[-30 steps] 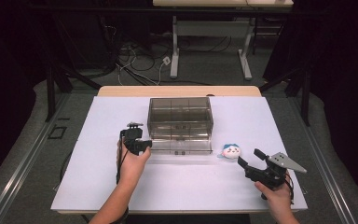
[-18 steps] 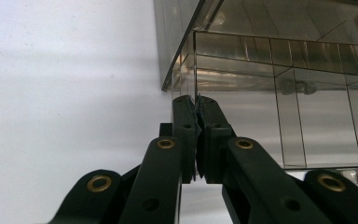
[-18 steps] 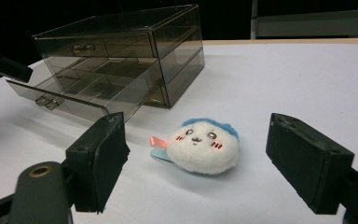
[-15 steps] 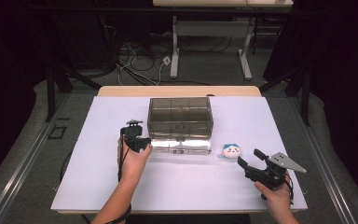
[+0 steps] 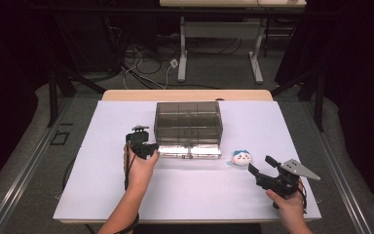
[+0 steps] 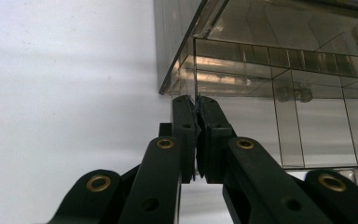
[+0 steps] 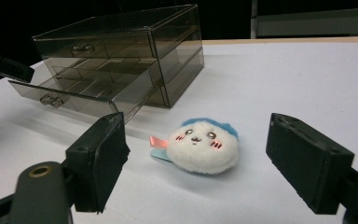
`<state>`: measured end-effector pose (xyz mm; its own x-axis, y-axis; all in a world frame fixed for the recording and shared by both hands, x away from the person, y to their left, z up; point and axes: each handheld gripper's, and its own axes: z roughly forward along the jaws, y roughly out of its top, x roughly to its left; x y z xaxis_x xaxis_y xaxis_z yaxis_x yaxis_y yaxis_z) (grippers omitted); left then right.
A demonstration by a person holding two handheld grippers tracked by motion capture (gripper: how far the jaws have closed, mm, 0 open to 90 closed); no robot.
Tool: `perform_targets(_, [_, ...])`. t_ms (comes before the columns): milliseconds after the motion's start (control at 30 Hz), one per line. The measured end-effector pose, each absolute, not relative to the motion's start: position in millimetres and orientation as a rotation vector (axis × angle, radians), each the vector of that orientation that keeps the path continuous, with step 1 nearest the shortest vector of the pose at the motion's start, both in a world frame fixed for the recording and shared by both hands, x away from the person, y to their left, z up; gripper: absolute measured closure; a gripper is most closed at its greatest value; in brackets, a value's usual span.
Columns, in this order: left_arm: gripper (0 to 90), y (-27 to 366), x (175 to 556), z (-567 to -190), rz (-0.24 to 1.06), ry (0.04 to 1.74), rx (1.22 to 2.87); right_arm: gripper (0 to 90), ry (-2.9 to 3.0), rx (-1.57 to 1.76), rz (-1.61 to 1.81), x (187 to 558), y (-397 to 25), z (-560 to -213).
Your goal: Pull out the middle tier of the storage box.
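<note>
Glossy smoked-plastic drawer box point(image 5: 188, 127), fluffy plush toy point(image 7: 201, 145)

- Left tool point(image 5: 144, 148): jaws pressed together, held out in front by the left hand point(image 5: 141, 165), forearm reaching forward from the near edge.
- Right tool point(image 5: 261, 169): jaws spread wide, gripped by the right hand point(image 5: 288, 207) low at the near right.

Mid-table: clear smoky plastic drawer cabinet point(image 5: 188, 123), lowest drawer point(image 5: 189, 152) pulled out in front; right of drawer, small round plush toy point(image 5: 242, 158).
</note>
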<state>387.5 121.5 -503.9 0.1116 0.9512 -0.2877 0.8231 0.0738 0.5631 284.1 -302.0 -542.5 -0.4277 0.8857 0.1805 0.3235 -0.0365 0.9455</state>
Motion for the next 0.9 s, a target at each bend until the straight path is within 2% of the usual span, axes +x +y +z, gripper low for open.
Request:
perform_targets(600, [84.6, 120.1, 378.6, -506.5, 0.227, 1.690, 1.768, 20.0, 1.749, 1.271, 1.479, 284.0, -302.3, -542.2])
perform_targets(900, [74.9, 119.6, 377.3, -500.3, 0.278, 1.625, 1.785, 20.0, 1.757, 1.273, 1.472, 283.4, -302.9, -541.6])
